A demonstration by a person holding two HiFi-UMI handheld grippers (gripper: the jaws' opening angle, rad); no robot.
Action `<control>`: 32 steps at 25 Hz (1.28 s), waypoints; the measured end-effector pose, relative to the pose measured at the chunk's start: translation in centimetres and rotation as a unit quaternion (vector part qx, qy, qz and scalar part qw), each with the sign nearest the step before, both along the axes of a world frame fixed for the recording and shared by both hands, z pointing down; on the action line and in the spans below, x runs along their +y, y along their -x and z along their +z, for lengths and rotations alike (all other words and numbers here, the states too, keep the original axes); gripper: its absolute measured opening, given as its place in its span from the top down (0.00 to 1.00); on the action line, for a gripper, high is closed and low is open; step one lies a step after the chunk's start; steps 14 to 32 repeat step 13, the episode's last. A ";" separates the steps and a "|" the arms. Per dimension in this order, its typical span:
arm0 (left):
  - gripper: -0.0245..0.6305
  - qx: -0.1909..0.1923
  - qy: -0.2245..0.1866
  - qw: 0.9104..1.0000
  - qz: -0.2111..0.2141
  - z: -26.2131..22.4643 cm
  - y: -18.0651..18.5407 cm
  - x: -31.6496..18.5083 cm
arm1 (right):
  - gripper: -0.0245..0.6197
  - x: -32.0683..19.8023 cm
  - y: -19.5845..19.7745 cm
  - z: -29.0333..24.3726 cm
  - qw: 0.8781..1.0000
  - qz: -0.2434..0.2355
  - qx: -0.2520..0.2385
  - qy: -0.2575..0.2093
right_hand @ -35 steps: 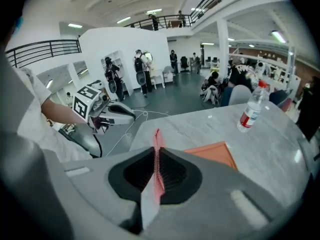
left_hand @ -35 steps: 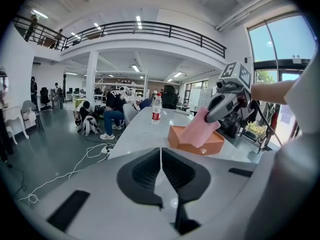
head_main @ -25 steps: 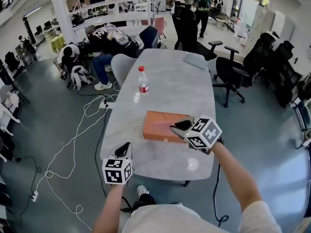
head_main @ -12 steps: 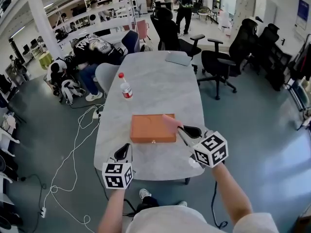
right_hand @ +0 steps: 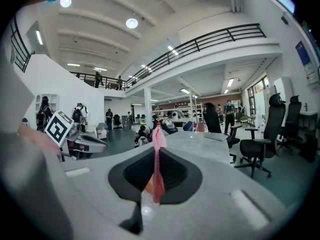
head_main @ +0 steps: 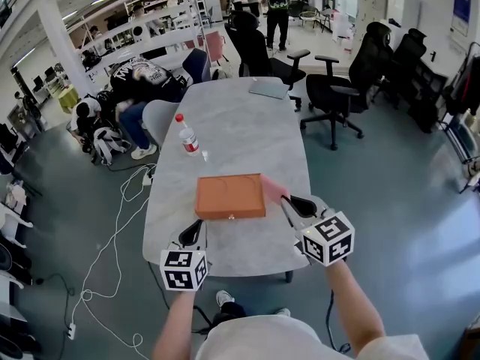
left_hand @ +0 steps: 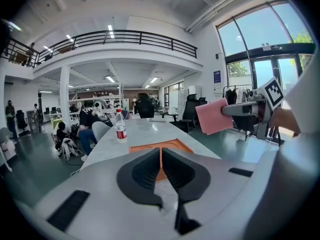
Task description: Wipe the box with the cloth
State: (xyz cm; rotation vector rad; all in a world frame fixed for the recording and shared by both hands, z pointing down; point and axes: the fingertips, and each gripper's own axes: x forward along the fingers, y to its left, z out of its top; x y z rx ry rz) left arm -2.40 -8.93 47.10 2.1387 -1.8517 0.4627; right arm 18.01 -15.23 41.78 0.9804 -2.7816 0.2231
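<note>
Since the earlier frame, right tongs (head_main: 291, 203) are off the box (head_main: 230, 196), now just left of them. They clamp the cloth (head_main: 271, 190): soft, light, best held by an edge. Left tongs (head_main: 193, 233) are closed and empty.

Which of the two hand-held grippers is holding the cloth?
The right hand-held gripper: its jaws are shut on the pink cloth. The left hand-held gripper has its jaws together on nothing.

No legible text, bottle label (head_main: 189, 142) too small (red band), wall sign (head_main: 458, 11) unreadable
</note>
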 end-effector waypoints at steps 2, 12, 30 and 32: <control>0.93 -0.002 0.001 1.000 0.000 0.0 -0.2 0.1 | 0.94 0.2 -0.1 0.1 1.000 -0.001 0.000 0.001; 0.93 0.000 0.005 1.000 0.000 -0.2 -1.0 -0.2 | 0.94 0.3 -0.5 0.0 1.000 -0.005 -0.010 0.010; 0.93 0.000 0.005 1.000 0.001 -0.2 -1.1 -0.3 | 0.94 0.2 -0.6 0.0 1.000 -0.005 -0.011 0.011; 0.93 0.000 0.005 1.000 0.001 -0.2 -1.1 -0.3 | 0.94 0.2 -0.6 0.0 1.000 -0.005 -0.011 0.011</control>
